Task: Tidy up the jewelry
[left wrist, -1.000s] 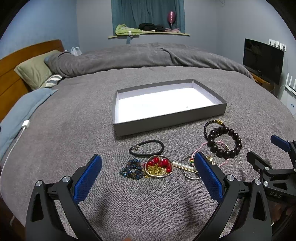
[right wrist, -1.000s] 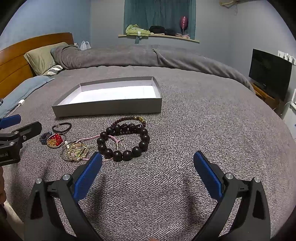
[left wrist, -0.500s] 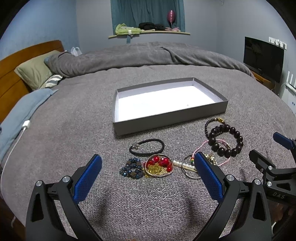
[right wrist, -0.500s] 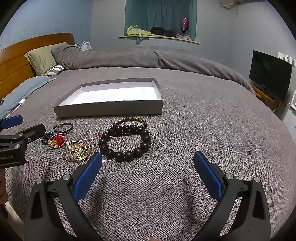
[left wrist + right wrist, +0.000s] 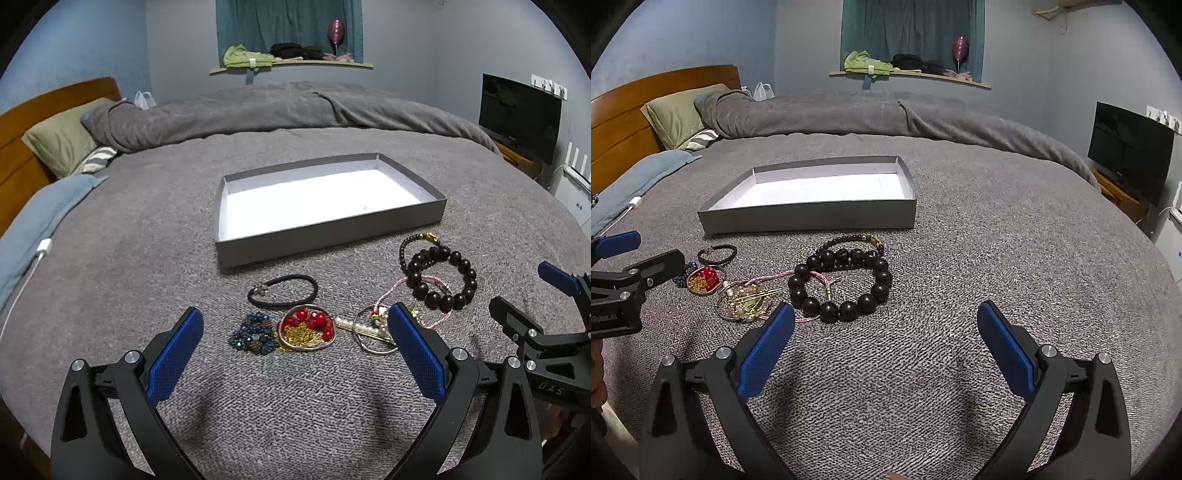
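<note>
Entry: left hand-held gripper [image 5: 295, 334] and right hand-held gripper [image 5: 885, 331], both spread and empty, have drawn slightly back; jewelry [image 5: 306, 328] remains unmoved on bed [image 5: 147, 266] before bare tray [image 5: 332, 238]; sorting not yet begun.

The blanket [image 5: 147, 240] looked a rough, nubby grey cloth. The box [image 5: 332, 229] was matt card, and the dark beads [image 5: 846, 288] shone glossy beside thin gold-toned metal hoops [image 5: 306, 328].
</note>
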A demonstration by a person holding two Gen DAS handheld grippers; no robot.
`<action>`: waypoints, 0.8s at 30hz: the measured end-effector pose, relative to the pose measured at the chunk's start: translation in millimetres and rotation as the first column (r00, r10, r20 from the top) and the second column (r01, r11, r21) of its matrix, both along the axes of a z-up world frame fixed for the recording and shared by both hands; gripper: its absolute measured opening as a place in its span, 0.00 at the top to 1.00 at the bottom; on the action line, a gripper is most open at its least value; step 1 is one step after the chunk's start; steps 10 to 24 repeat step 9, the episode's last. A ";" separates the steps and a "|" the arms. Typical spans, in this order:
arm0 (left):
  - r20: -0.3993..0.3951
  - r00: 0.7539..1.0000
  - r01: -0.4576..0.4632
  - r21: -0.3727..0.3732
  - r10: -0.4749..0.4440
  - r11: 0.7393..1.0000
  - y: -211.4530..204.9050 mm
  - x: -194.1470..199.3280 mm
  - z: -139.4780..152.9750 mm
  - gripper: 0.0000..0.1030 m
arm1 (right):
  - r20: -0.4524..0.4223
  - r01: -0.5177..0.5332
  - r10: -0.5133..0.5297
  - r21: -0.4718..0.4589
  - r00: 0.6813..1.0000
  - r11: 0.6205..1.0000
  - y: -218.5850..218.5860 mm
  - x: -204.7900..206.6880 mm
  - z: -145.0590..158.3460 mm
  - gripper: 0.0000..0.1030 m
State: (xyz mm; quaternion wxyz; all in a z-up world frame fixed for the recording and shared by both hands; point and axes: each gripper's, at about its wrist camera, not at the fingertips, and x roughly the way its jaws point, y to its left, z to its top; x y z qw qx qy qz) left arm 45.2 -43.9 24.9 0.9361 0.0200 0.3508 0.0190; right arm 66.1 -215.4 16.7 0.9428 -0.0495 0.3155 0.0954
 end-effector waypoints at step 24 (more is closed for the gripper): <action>0.010 1.000 0.007 0.003 -0.007 1.000 -1.7 -1.9 2.4 0.04 | 0.000 0.000 0.000 0.000 1.000 1.000 0.1 -0.4 -0.1 0.05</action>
